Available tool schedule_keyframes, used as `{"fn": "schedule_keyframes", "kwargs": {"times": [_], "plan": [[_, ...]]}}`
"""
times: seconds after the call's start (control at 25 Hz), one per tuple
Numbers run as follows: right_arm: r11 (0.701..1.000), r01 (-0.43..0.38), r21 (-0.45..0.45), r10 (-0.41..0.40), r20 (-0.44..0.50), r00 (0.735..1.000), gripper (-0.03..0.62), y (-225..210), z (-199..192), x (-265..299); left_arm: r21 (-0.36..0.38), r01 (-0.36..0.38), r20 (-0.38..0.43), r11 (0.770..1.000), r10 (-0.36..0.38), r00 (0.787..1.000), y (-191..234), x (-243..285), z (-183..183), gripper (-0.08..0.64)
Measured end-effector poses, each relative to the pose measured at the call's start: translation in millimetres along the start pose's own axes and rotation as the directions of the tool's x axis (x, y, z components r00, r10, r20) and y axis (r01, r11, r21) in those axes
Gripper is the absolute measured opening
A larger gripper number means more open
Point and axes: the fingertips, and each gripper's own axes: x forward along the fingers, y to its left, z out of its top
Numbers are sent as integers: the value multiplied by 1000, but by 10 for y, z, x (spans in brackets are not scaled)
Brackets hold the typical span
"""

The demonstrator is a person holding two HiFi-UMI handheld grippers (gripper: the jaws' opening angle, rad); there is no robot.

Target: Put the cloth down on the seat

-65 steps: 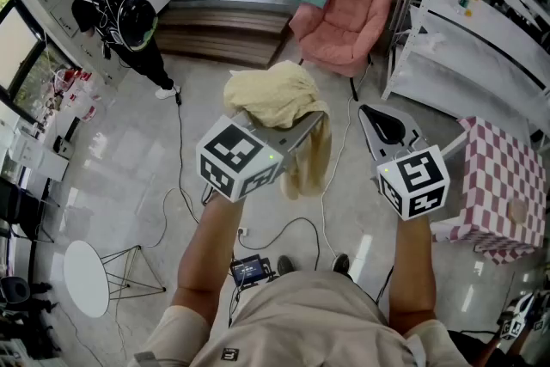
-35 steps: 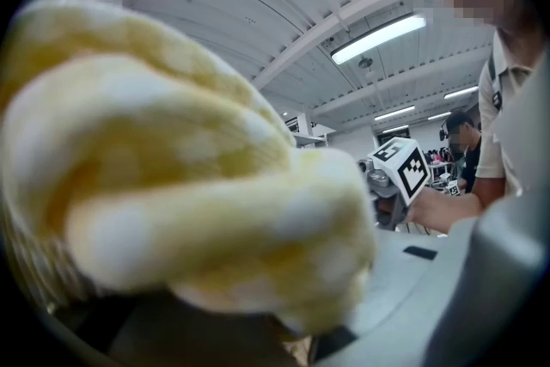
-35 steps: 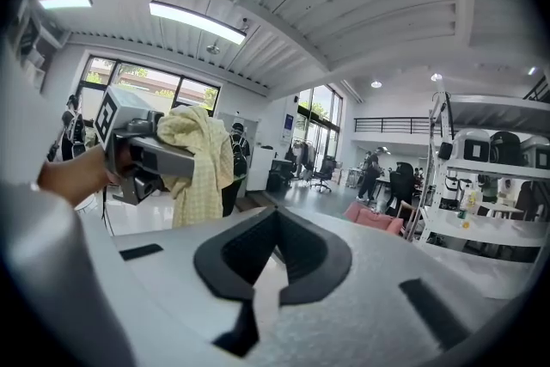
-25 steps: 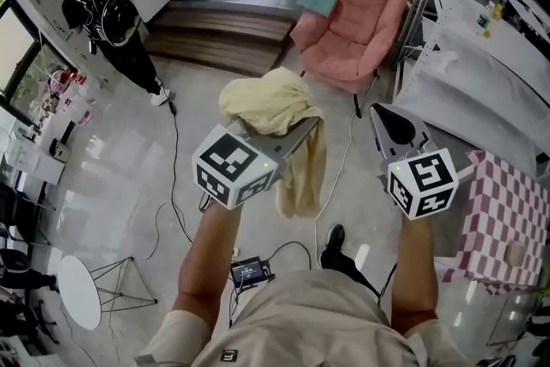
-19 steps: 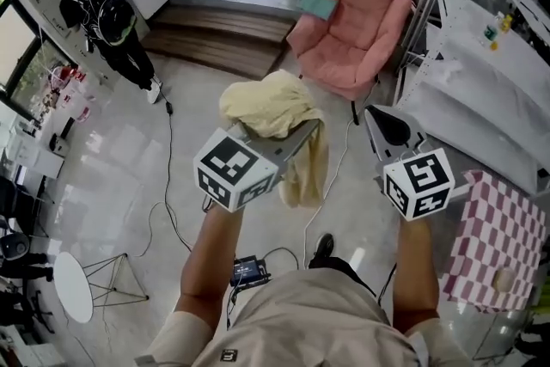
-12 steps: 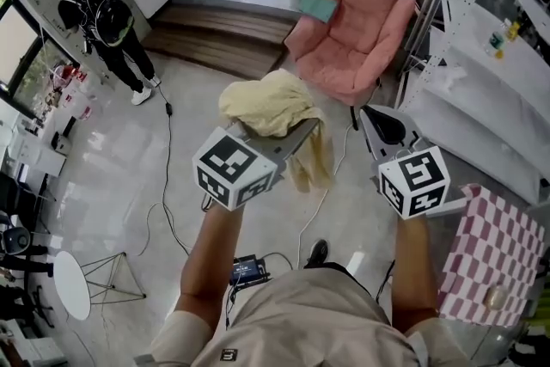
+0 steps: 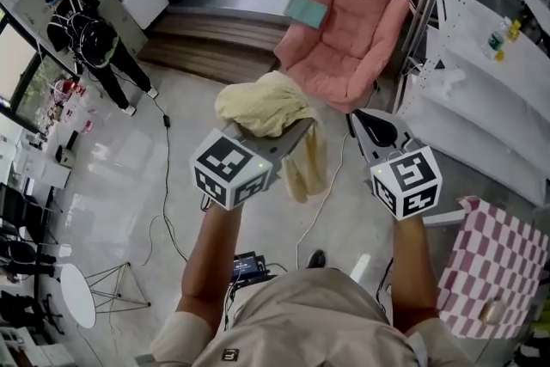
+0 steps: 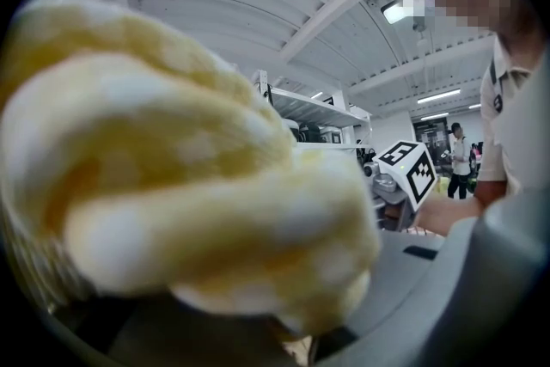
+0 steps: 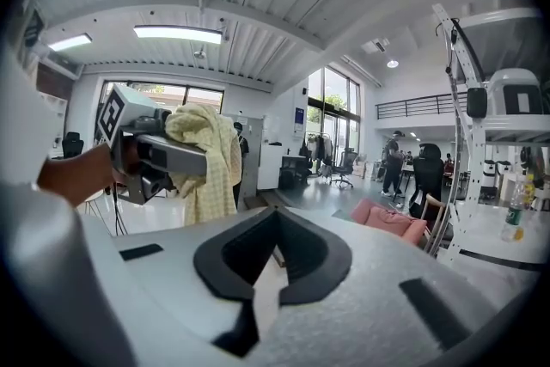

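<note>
A crumpled pale yellow cloth [image 7: 262, 103] is bunched on top of my left gripper [image 7: 301, 127], which is shut on it; one end hangs down beside the jaws. In the left gripper view the cloth [image 8: 172, 185] fills most of the picture and hides the jaws. My right gripper [image 7: 375, 129] is held level beside it, shut and empty; in its own view [image 9: 275, 223] the dark pads meet. The pink armchair [image 7: 348, 43] stands on the floor ahead of both grippers, with a teal item [image 7: 305, 10] on its left arm. Its seat is bare.
A white metal rack [image 7: 481, 73] stands just right of the chair. A pink-and-white checked table [image 7: 503, 271] is at the lower right. A low wooden platform [image 7: 223, 34] lies left of the chair. A person in dark clothes [image 7: 90, 43] walks at the far left. Cables [image 7: 172, 185] trail across the floor.
The armchair has come nearer and sits more squarely ahead of the grippers. The person at the left has moved further off. The cloth stays gripped and its hanging end swings a little.
</note>
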Motion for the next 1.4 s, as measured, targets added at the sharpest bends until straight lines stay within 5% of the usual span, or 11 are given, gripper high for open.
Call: {"fn": "schedule_keyframes", "kwargs": {"times": [0.64,1.04,1.4], "plan": [[997,70,33,-69,-21,997,-8,-749,-201,231,13,57,13,998,-57,998,441,827,59,99],[980,196,18,-195,-61,979,-8,-1470,-123,1165,139,127,-4,982,-128,992,1446,1502,-16,100],[964,259,57,-253,-91,963,-8,-2098,-8,2286,179,198,-46,964,-193,980,2508,2135,-157,99]]}}
